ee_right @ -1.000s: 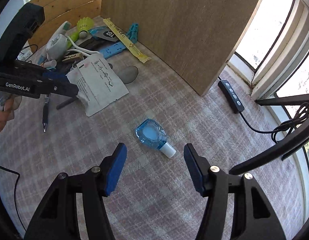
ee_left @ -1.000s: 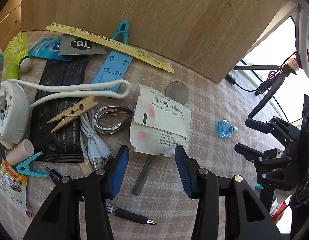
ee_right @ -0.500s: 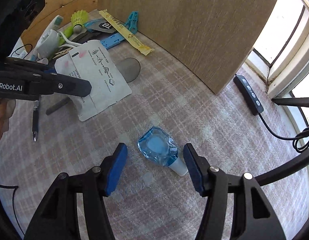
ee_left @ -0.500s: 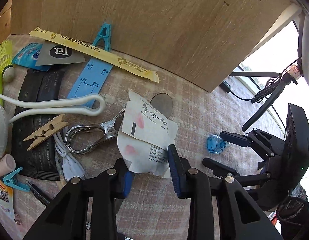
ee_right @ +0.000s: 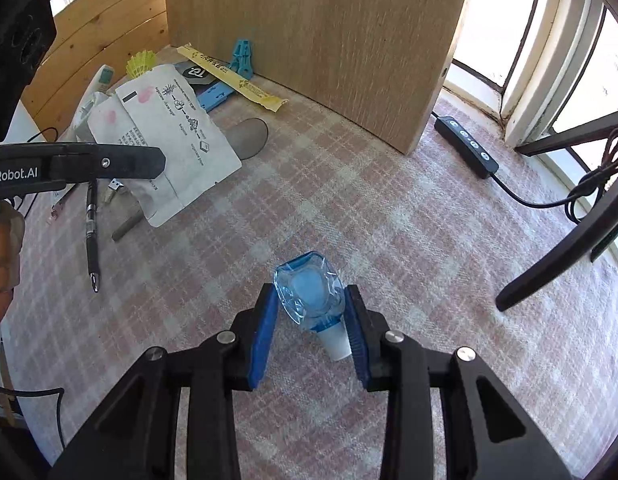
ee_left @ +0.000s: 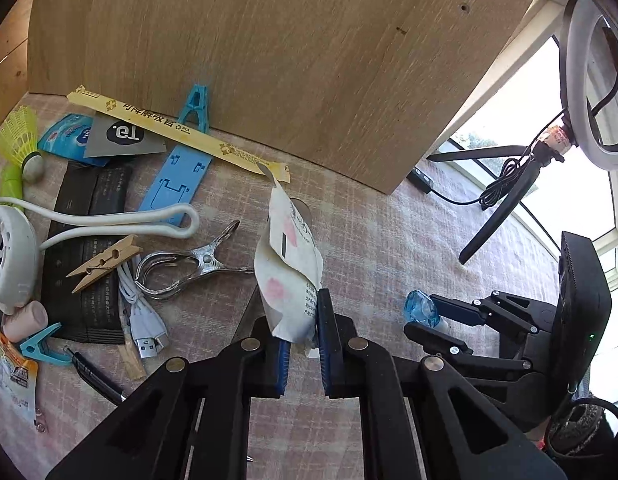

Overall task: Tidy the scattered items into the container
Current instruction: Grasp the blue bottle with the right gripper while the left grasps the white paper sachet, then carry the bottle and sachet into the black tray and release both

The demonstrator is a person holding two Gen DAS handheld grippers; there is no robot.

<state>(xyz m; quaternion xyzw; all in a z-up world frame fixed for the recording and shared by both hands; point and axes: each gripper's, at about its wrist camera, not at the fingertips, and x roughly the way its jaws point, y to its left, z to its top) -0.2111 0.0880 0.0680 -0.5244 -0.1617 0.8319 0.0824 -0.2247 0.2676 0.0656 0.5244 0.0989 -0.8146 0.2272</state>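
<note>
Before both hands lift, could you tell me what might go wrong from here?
1. The left gripper, closing, holds the white paper packet only by its lower edge; the rest stands loose above the metal clip, so it may flop or slip out.
2. The right gripper is closing on the blue bottle, whose faceted body is smooth and whose white cap sits off-centre between the pads; it may twist or squirt free.

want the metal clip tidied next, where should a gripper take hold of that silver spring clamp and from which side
Grip the silver spring clamp across its narrow middle by the pivot rivet, coming down from above with the fingers on either long side. It lies flat on the checked cloth; the looped handles are wide and hollow and the jaw end tapers thin. Its handle end lies close to the white usb cable, so stay toward the rivet.
</note>
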